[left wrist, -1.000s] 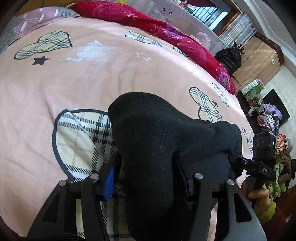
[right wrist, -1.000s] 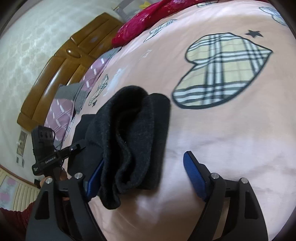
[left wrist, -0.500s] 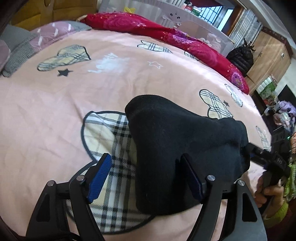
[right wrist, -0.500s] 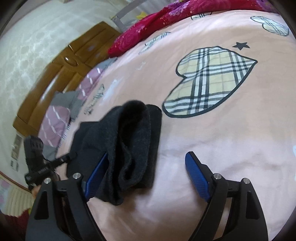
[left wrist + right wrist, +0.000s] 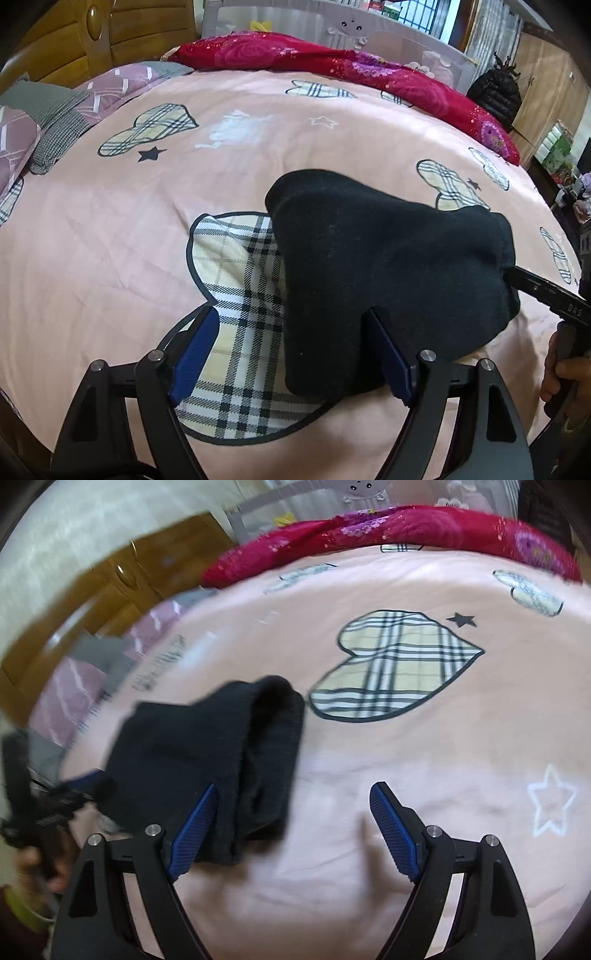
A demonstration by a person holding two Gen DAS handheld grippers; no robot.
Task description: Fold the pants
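Left wrist view: the left gripper (image 5: 295, 354) has its blue-padded fingers spread wide apart, gripping nothing. Its left pad sits over a plaid heart on the pink bedspread (image 5: 110, 229). The folded black pants (image 5: 376, 273) lie on the bedspread, filling the right half of the gap; the right pad is just at the bundle's near edge, which bulges on past it. Further right, a black gripper part sits by the pants' far side.

Right wrist view, somewhat blurred: the right gripper (image 5: 295, 827) is likewise spread open and empty. The pants (image 5: 207, 760) lie at the left finger, reaching partly into the gap; the right finger stands over bare bedspread (image 5: 424, 746).
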